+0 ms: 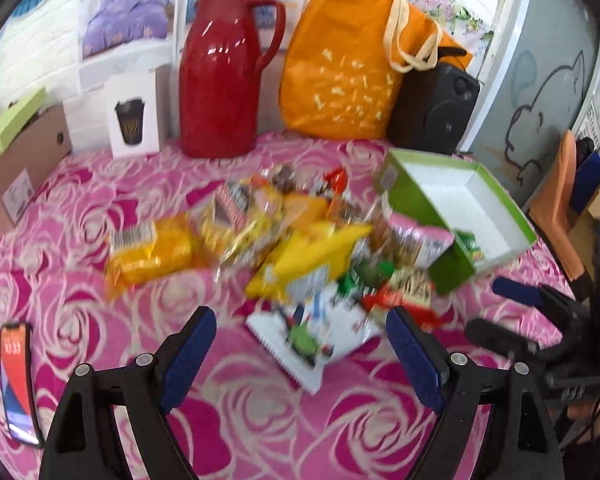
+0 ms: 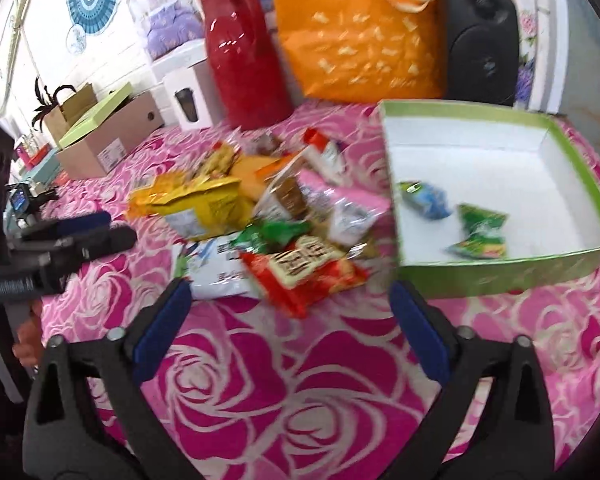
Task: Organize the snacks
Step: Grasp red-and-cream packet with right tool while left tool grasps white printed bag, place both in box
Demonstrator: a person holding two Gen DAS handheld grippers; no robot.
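Observation:
A heap of snack packets [image 1: 284, 232] [image 2: 260, 216] lies on the pink rose tablecloth. A green box [image 1: 456, 216] [image 2: 496, 188] with a white inside sits to its right; a blue packet [image 2: 426, 199] and a green packet [image 2: 480, 232] lie in it. My left gripper [image 1: 302, 340] is open just in front of a white packet [image 1: 312, 340]. My right gripper [image 2: 290, 304] is open, low over the cloth, with a red packet [image 2: 304, 272] just beyond its fingertips. Each gripper shows at the edge of the other's view.
At the back stand a red jug [image 1: 224, 76], an orange bag [image 1: 348, 64], a black speaker [image 1: 436, 108], a white cup box [image 1: 134, 116] and a cardboard box [image 1: 20, 160]. A phone [image 1: 18, 380] lies at the front left. An orange chair [image 1: 560, 192] is on the right.

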